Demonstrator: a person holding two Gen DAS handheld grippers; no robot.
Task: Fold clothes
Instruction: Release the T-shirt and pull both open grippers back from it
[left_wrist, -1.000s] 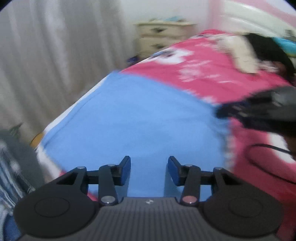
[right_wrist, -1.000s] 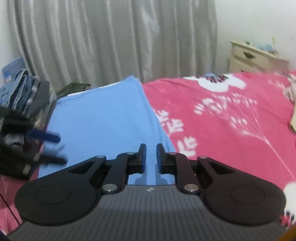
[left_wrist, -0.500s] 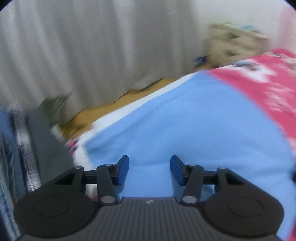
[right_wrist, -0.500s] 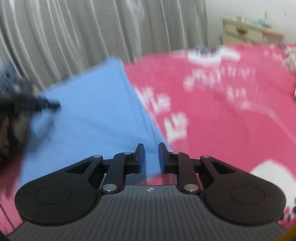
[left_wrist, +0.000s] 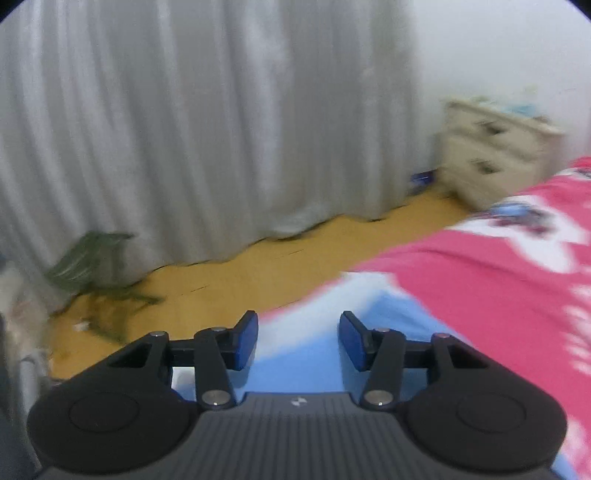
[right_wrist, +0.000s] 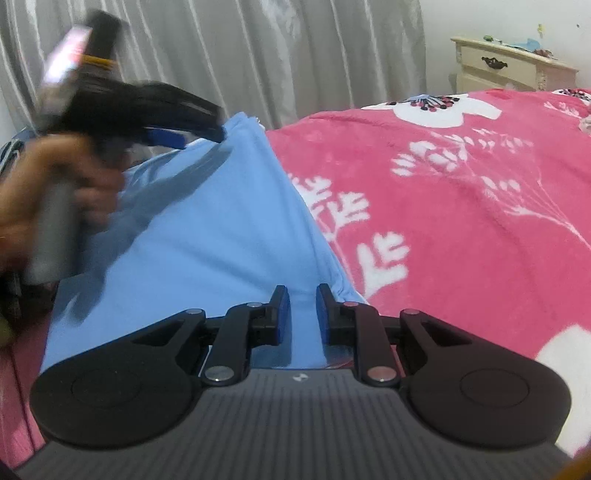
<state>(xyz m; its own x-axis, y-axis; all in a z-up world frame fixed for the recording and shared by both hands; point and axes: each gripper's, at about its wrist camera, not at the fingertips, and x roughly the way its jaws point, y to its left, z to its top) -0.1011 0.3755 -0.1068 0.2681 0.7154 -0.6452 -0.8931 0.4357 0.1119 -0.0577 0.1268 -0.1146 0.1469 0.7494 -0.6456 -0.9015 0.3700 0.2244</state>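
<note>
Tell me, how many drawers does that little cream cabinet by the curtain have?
2 that I can see on the cream cabinet: an upper drawer and a lower drawer beneath it. The picture is blurred, and the pink bedspread may hide more lower down.

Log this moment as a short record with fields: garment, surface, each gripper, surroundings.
garment: blue garment, spread flat
surface: pink floral blanket under the garment
left gripper: over the garment's far corner, jaws closing, nothing between them
right gripper: above the garment's near edge, jaws narrowly apart, no fabric pinched
left hand: wrapped around the left gripper's handle
surroundings: grey curtain, cream dresser, wooden floor
</note>
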